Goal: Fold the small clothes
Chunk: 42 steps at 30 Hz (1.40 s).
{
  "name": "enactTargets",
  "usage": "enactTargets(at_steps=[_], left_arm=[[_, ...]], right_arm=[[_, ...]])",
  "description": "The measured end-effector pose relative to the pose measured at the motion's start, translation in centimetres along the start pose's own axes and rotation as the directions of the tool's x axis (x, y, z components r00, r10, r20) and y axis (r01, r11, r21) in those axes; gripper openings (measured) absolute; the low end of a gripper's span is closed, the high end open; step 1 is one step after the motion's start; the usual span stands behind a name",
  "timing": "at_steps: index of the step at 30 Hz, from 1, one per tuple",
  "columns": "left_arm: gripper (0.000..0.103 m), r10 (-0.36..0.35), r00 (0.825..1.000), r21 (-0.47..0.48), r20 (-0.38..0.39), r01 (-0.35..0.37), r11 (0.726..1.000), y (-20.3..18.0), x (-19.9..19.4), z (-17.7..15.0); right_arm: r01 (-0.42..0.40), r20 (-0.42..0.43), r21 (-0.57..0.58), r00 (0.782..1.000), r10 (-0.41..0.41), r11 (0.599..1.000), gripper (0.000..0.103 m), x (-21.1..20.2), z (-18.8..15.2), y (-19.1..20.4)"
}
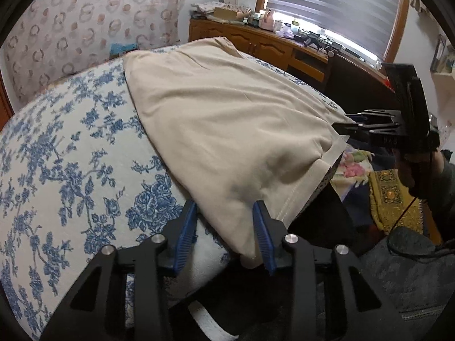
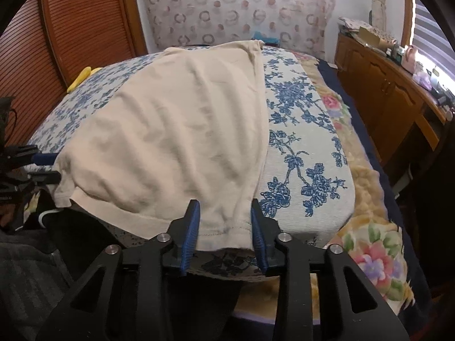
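A beige garment lies spread flat on a white bed cover with blue flowers. Its hemmed near edge hangs a little over the bed's edge. In the left wrist view my left gripper stands open, with the garment's near left corner lying between its blue pads. My right gripper is open too, straddling the near right corner of the hem. Each gripper also shows in the other's view, at the garment's far corner: the right gripper and the left gripper.
A wooden sideboard cluttered with small items runs under the window on the right. A flowered blanket lies under the cover. A louvred wooden door stands at the left, with a yellow item by it. A sleeve shows behind the right gripper.
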<state>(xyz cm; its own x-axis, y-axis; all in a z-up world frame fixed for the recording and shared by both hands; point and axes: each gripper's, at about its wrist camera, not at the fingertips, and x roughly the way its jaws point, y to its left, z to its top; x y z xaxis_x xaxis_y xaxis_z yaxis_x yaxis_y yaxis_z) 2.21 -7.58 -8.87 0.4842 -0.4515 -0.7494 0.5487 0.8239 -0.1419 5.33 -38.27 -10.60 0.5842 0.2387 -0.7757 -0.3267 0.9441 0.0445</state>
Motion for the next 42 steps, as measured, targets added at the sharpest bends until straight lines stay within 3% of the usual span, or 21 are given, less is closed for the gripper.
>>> enactTargets(at_steps=[3, 5, 8, 15, 23, 30, 42], left_arm=[[0.040, 0.005, 1.000, 0.008, -0.002, -0.005, 1.000, -0.1, 0.0, 0.0], [0.005, -0.017, 1.000, 0.036, -0.006, 0.017, 0.999, -0.3, 0.1, 0.0], [0.002, -0.016, 1.000, 0.039, 0.001, 0.016, 0.999, -0.3, -0.3, 0.5], [0.001, -0.067, 0.989, 0.001, 0.133, 0.067, 0.998, 1.3, -4.1, 4.0], [0.001, -0.022, 0.971, -0.013, 0.240, 0.026, 1.000, 5.1, -4.3, 11.1], [0.001, 0.009, 0.971, -0.049, 0.241, 0.003, 0.999, 8.3, -1.6, 14.9], [0.001, 0.052, 0.976, -0.090, 0.212, -0.034, 0.995, 12.3, 2.6, 19.3]], right_arm=[[-0.031, -0.002, -0.002, 1.000, 0.031, 1.000, 0.015, 0.0, -0.1, 0.0], [-0.079, -0.011, 0.004, 0.997, 0.079, 0.997, 0.007, 0.0, 0.1, 0.1], [-0.110, 0.001, 0.004, 0.994, 0.110, 0.994, 0.006, -0.2, 0.4, 0.1], [-0.155, 0.133, 0.000, 0.979, 0.154, 0.988, 0.005, -3.4, 2.7, -0.2], [-0.145, 0.275, -0.014, 0.951, 0.143, 0.989, 0.005, -4.2, 9.6, -1.6], [-0.138, 0.293, -0.036, 0.946, 0.142, 0.990, 0.005, -1.6, 14.4, -2.5], [-0.140, 0.281, -0.051, 0.948, 0.149, 0.989, 0.005, 2.9, 19.3, -4.8]])
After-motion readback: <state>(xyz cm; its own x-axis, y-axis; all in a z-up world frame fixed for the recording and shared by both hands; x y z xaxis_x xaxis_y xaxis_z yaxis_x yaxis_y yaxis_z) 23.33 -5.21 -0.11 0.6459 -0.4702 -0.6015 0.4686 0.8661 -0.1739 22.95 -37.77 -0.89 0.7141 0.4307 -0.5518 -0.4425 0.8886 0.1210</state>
